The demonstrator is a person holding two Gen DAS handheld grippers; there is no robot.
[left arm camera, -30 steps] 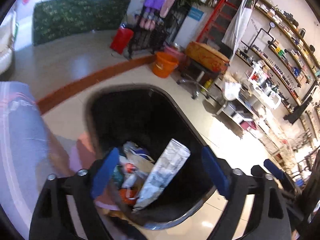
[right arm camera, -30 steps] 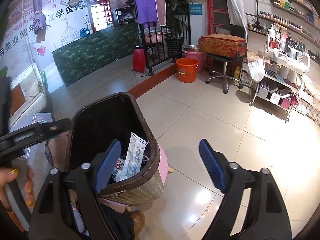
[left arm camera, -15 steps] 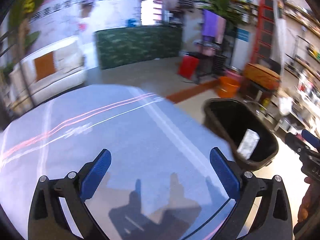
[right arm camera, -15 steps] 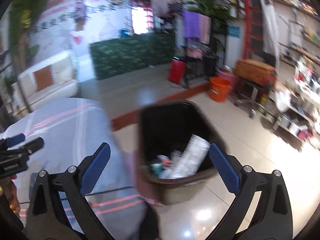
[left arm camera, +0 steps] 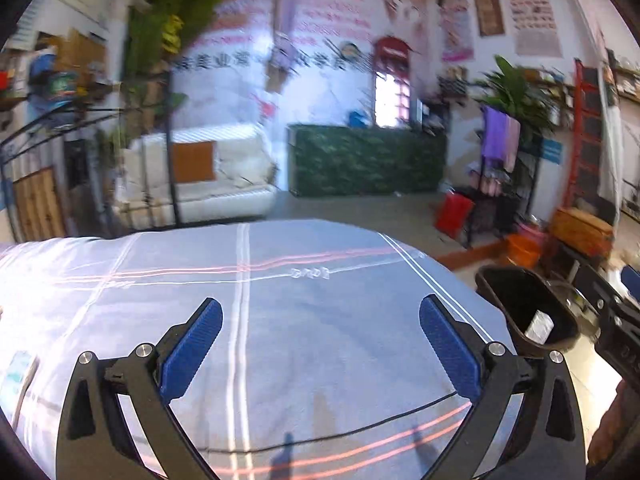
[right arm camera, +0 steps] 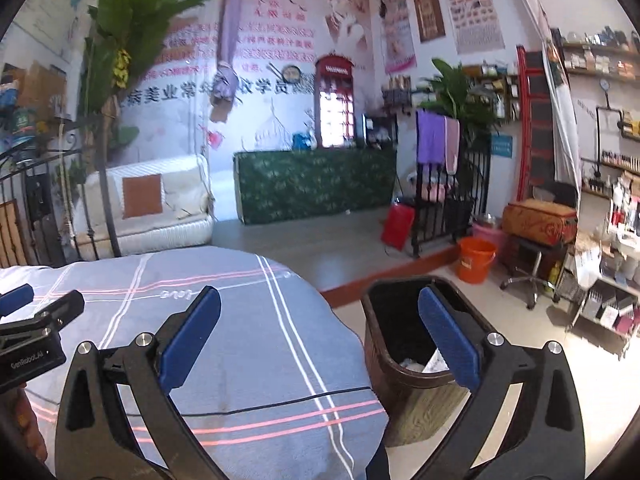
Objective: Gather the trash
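A dark brown trash bin stands on the floor beside the table and holds paper trash; it also shows at the right in the left wrist view. My left gripper is open and empty above the blue plaid tablecloth. My right gripper is open and empty, over the table edge with its right finger in front of the bin. A pale packet lies at the table's far left edge.
A thin black cable runs across the tablecloth. On the floor beyond stand an orange bucket, a stool with a suitcase, shelves of goods, a green counter and a white sofa.
Both grippers have swung left and up, away from the bin and over the table. The bin has gone from the middle of the views to the right. Both stay open and empty.
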